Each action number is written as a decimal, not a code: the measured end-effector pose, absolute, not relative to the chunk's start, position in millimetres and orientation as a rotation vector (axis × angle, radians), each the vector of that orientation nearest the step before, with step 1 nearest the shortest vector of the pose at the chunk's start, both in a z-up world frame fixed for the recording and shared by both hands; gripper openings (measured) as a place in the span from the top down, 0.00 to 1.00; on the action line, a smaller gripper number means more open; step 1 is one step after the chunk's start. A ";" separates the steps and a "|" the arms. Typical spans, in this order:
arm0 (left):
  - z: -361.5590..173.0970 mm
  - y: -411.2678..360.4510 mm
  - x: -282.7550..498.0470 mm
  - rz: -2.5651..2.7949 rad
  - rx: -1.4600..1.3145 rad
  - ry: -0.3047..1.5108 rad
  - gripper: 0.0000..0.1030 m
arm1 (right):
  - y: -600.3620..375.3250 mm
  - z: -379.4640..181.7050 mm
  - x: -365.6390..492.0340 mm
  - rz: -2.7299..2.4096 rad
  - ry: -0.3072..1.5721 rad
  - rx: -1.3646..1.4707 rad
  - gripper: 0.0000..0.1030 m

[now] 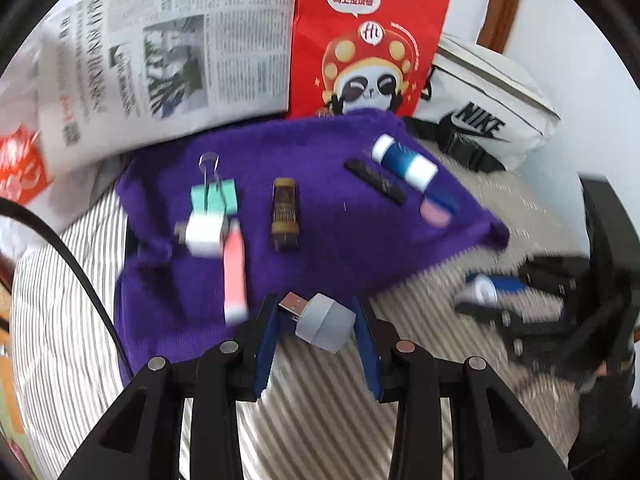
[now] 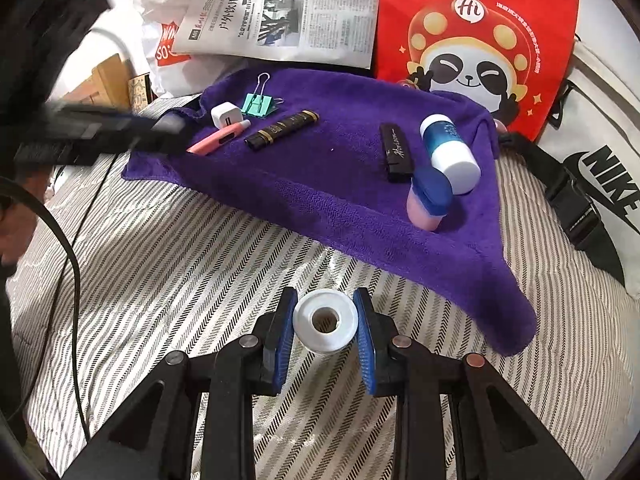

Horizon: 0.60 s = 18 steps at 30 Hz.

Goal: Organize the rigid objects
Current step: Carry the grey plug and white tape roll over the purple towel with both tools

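On the towel (image 2: 320, 184), the clip (image 2: 258, 105) lies left, the bottle (image 2: 450, 152) right, the newspaper (image 2: 288, 8) behind.

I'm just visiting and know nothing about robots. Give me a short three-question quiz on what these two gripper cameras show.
1. True or false: the left gripper holds a grey USB plug adapter.
2. What does the right gripper hold? A) white plastic ring B) mint binder clip C) pink pen
3. What colour is the fluffy towel under the sorted items?

Key:
1. True.
2. A, the white plastic ring.
3. Purple.
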State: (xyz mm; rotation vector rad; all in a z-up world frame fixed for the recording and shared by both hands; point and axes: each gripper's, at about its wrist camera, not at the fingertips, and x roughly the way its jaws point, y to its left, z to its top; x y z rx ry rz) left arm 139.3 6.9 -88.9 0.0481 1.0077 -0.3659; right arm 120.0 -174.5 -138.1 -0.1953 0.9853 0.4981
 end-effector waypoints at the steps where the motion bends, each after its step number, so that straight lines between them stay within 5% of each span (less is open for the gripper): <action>1: -93.7 10.4 128.7 -0.369 0.031 1.008 0.66 | -174.7 -142.0 120.5 0.501 0.998 -0.190 0.72; 6: -118.4 21.8 108.7 -0.326 -0.006 1.014 0.66 | -179.2 -143.6 115.4 0.511 0.972 -0.171 0.71; 11: -133.9 19.3 101.8 -0.300 0.030 1.015 0.66 | -180.8 -144.8 106.4 0.552 0.938 -0.156 0.52; 18: -138.7 5.8 91.8 -0.292 0.133 0.956 0.56 | -184.8 -146.0 109.9 0.599 0.949 -0.106 0.43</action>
